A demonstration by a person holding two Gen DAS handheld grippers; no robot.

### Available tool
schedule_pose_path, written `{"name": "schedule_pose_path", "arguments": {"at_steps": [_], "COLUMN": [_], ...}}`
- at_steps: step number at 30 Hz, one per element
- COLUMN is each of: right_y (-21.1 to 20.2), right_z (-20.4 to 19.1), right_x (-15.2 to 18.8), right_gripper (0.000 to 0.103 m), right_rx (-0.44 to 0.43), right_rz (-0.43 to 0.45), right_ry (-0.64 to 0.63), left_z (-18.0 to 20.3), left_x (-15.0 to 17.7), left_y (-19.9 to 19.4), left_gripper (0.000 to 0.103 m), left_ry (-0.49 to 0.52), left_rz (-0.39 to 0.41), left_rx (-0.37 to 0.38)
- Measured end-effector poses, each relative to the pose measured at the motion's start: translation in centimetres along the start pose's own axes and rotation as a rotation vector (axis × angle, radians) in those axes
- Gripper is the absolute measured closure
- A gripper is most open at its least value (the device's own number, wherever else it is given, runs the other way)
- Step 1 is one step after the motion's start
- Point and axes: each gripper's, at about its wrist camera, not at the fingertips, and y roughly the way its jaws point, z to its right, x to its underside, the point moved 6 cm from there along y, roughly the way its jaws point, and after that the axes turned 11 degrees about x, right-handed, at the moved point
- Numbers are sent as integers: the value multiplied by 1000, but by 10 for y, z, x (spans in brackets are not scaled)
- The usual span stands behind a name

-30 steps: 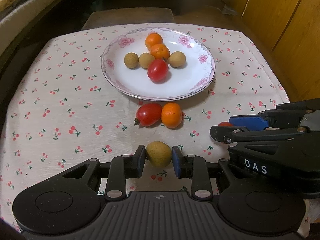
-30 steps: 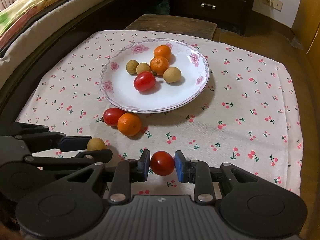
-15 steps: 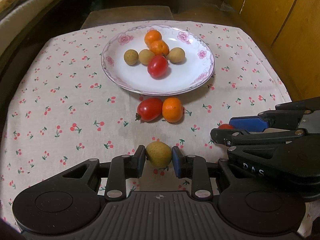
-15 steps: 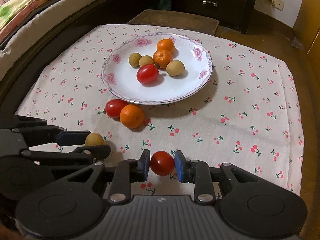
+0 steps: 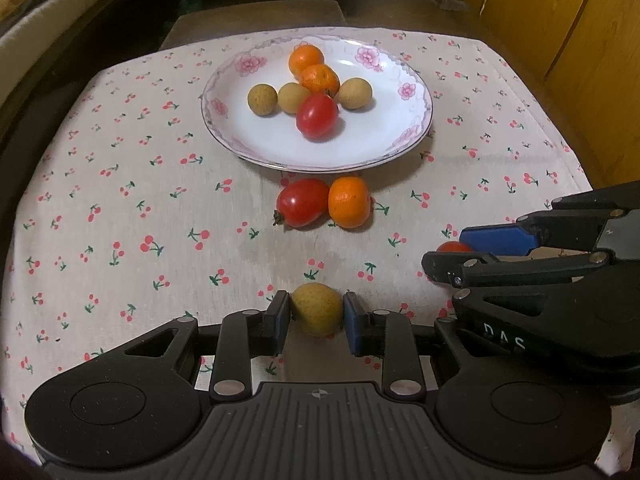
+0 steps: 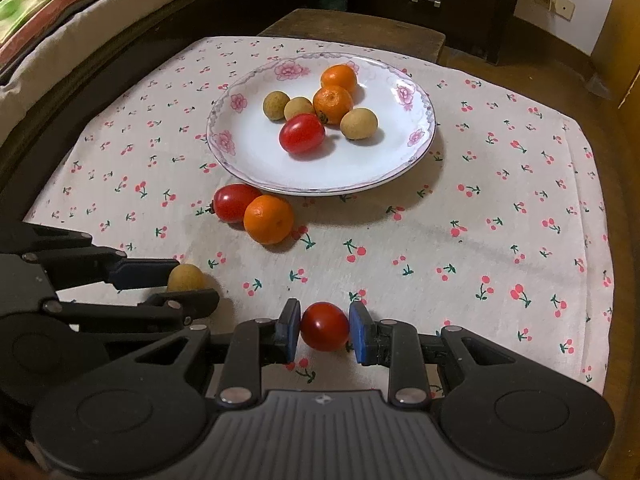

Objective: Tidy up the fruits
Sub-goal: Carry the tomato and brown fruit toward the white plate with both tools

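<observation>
My left gripper [image 5: 316, 314] is shut on a tan longan [image 5: 316, 309], held above the cloth in front of the plate. My right gripper [image 6: 325, 330] is shut on a red cherry tomato [image 6: 325, 326]; it shows in the left wrist view [image 5: 486, 248] at the right. The white flowered plate [image 5: 384, 136] holds two tangerines, three longans and one red tomato [image 5: 317, 115]. A loose tomato [image 5: 302, 202] and tangerine [image 5: 349, 207] lie touching just in front of the plate. The left gripper's longan also shows in the right wrist view [image 6: 186, 278].
A cherry-print cloth [image 5: 120, 208] covers the small table. A dark wooden stool [image 6: 352, 32] and drawers stand beyond it, a bed edge [image 6: 60, 40] at the left, wooden panels [image 5: 560, 20] at the right.
Both grippers have risen and drawn back a little with their fruit held; the plate and loose fruit now sit slightly farther up the views. Nothing on the table moved.
</observation>
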Motion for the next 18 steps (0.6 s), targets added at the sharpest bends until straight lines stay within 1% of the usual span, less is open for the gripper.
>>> {"name": "schedule_pose_path", "arguments": {"at_steps": [6, 9, 18], "right_y": [2, 6, 4], "right_z": [0, -1, -2], "right_x": [1, 5, 7], "right_gripper": [74, 74, 74], "right_rx": [3, 2, 6], "right_rz": [-12, -26, -18], "right_ry": [-3, 0, -3], "left_z": [0, 2, 3], "left_x": [1, 2, 5], "left_y": [3, 3, 0], "left_gripper": [67, 67, 65], "left_ry": [12, 30, 19], "left_rz": [-9, -1, -2], "left_rx": [-14, -23, -25]}}
